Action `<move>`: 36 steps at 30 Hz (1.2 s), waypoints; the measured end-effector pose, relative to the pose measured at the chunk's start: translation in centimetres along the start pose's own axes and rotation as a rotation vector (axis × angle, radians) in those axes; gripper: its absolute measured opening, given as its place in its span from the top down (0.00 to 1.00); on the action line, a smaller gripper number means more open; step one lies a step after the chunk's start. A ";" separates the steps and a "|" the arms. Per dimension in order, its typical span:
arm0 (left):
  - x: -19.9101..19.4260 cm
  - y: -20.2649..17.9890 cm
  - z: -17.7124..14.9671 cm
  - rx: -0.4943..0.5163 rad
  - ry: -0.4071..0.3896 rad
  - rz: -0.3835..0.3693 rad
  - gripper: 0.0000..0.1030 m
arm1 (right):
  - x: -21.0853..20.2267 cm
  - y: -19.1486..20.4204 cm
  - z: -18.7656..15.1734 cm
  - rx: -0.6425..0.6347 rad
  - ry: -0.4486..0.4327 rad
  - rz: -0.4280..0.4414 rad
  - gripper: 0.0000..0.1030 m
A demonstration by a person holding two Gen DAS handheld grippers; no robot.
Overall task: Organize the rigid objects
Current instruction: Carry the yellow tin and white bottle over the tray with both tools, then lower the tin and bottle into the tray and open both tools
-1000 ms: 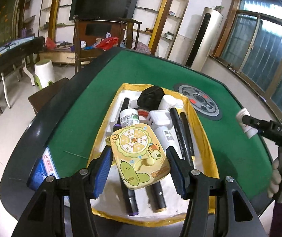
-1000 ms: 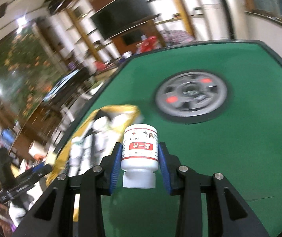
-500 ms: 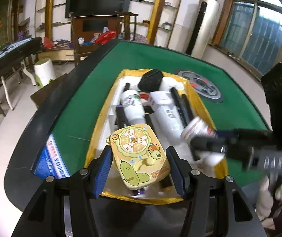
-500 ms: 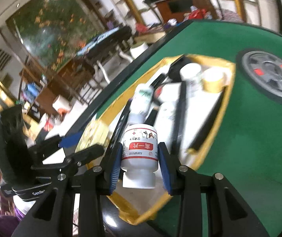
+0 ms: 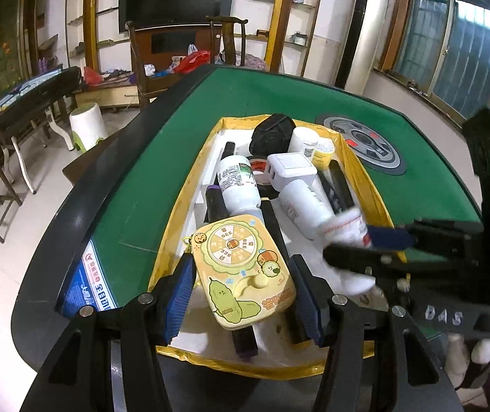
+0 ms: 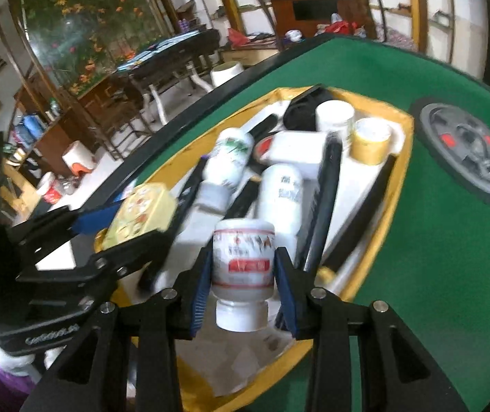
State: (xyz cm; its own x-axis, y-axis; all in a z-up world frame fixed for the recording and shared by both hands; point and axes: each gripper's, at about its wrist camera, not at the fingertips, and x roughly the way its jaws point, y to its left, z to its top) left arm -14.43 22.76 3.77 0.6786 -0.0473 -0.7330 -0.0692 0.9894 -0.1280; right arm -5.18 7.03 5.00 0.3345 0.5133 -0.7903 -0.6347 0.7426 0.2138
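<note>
My left gripper is shut on a yellow cartoon game toy and holds it over the near end of the yellow-rimmed tray. My right gripper is shut on a white pill bottle with a red label, cap toward me, above the tray's near right part. In the left wrist view the right gripper reaches in from the right with the bottle. The tray holds white bottles, black markers, a white charger block and tape rolls.
The tray lies on a green felt table with a black rim. A round grey and red disc lies on the felt right of the tray. A blue card lies at the table's near left edge. Chairs and shelves stand behind.
My right gripper has swung from the green felt near the disc over to the tray with the pill bottle. My left gripper has stayed shut on the toy, drawn slightly back toward the tray's near end.
</note>
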 end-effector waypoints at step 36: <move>0.5 0.2 0.0 0.001 0.000 0.099 0.43 | 0.6 2.2 -0.5 -0.110 0.024 -0.048 0.49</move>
State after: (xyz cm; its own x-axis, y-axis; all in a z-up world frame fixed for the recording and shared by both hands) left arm -14.09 22.94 3.34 0.6687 0.0509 -0.7418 -0.1357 0.9893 -0.0544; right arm -6.73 8.77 4.76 0.3501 0.4667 -0.8122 -0.6911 0.7140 0.1124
